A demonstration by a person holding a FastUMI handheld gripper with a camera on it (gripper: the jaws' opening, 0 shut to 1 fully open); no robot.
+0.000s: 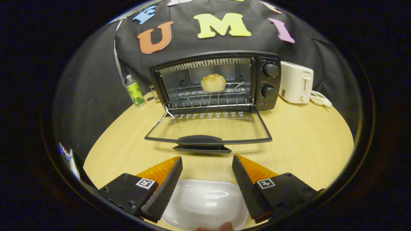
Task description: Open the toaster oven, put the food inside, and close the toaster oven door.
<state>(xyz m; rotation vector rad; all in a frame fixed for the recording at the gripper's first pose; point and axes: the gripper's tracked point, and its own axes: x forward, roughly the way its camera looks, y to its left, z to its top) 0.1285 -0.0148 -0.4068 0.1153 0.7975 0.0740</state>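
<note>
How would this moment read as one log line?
hand-held gripper: open, empty | bun: on oven rack | toaster oven door: down, open | next: close door

A staged kitchen booth: a toaster oven (pixel 214 84) at 12 o'clock and pop-up toaster (pixel 296 82) at 1 o'clock share a wooden table (pixel 305 141) against draped black cloth (pixel 93 89)

White plate (pixel 205 202) partly hidden behind tool (pixel 207 166) fingers; small dish (pixel 321 98) contents indistinct.

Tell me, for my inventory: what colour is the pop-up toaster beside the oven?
White, clearest in the gripper view: toaster.
</note>
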